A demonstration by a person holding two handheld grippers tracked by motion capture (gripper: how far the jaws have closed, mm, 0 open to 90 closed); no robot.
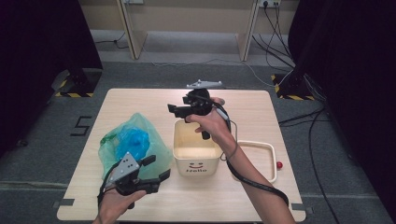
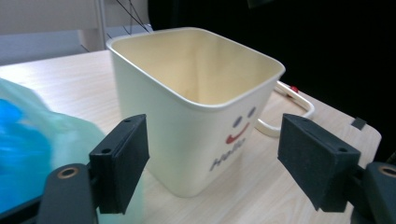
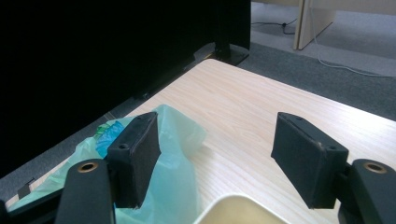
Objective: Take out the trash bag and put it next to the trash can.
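Note:
A cream square bin (image 1: 196, 154) with a smiley face and "Hello" on its front stands mid-table, empty inside (image 2: 196, 93). To its left lies a translucent green plastic bag (image 1: 133, 142) with something blue inside; it also appears in the gripper views (image 2: 28, 149) (image 3: 173, 154). My left gripper (image 1: 156, 172) is at the table's front left, beside the bag, pointing at the bin with jaws open and nothing between them (image 2: 212, 163). My right gripper (image 1: 180, 111) hovers over the bin's far rim, pointing left toward the bag, open and empty (image 3: 215, 158).
A cream rectangular frame, perhaps the bin's lid ring (image 1: 259, 158), lies right of the bin with a small red ball (image 1: 279, 164) beside it. The wooden table (image 1: 140, 100) has bare room at the back. Cables cross the floor beyond.

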